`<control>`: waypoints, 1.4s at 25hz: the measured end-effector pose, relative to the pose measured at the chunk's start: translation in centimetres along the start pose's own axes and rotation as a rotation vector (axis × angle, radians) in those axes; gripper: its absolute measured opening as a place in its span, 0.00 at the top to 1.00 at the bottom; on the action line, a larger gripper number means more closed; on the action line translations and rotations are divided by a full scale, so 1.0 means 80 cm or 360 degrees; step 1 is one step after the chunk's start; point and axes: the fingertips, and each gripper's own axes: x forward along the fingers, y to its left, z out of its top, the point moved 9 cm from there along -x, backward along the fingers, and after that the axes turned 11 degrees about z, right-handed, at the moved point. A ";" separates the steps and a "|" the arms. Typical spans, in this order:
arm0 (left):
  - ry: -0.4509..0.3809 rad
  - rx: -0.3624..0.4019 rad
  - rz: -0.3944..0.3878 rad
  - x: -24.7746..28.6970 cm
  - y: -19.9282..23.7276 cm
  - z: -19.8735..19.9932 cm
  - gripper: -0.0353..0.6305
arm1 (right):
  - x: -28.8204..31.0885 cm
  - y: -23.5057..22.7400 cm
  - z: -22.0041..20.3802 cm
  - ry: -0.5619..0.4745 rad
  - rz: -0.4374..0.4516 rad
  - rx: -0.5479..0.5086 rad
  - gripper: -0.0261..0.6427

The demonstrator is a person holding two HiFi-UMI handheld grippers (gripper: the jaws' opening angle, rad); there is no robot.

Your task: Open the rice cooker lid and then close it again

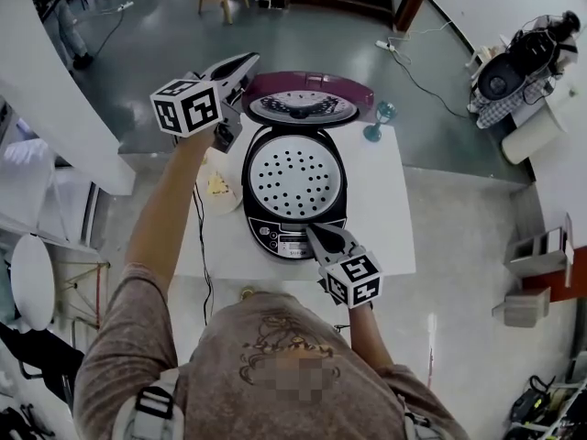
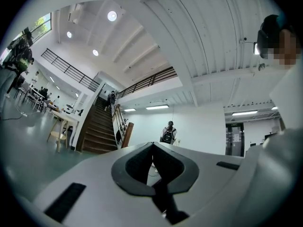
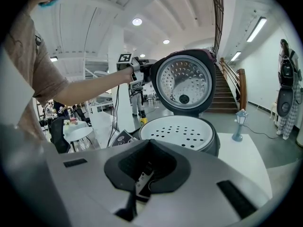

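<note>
Maroon lid (image 1: 307, 88) stands raised behind the cooker (image 1: 275, 236), mid-table (image 1: 385, 209); left gripper (image 1: 248, 64), jaws together and empty, by its left rim should swing it down evenly, while right gripper (image 1: 312, 232), likewise closed, braces the front

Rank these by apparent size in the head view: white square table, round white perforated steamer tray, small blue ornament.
1. White square table
2. Round white perforated steamer tray
3. Small blue ornament, clearly smallest

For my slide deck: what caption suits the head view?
Rice cooker open on a white table, left tongs by its raised lid, right tongs at the control panel.
</note>
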 end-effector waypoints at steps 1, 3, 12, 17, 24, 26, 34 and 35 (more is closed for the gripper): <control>-0.0005 0.0006 -0.0002 0.001 0.002 0.002 0.92 | 0.000 0.000 0.001 0.0001 0.0002 -0.0001 0.96; -0.0020 0.0013 -0.0010 0.004 0.006 0.005 0.91 | 0.000 0.000 0.001 0.0003 0.0004 -0.0004 0.96; -0.0024 -0.0004 -0.0011 0.025 0.020 0.008 0.91 | 0.000 -0.001 -0.001 0.0004 0.0009 -0.0007 0.96; -0.0011 -0.0046 -0.0026 0.033 0.024 0.010 0.91 | 0.000 -0.002 -0.001 0.0006 0.0009 -0.0012 0.96; -0.0026 -0.0059 0.0018 0.038 0.029 0.011 0.91 | -0.001 0.000 0.001 0.0009 0.0009 -0.0007 0.96; -0.0016 -0.0048 0.0017 0.038 0.030 0.011 0.91 | 0.000 -0.001 0.000 0.0008 0.0011 -0.0009 0.96; -0.0082 -0.0077 0.0032 0.017 0.034 0.009 0.91 | -0.001 -0.001 -0.001 0.0004 0.0005 -0.0006 0.96; -0.0095 -0.0072 0.0037 0.014 0.034 0.009 0.91 | -0.001 -0.001 -0.001 0.0006 0.0007 -0.0004 0.96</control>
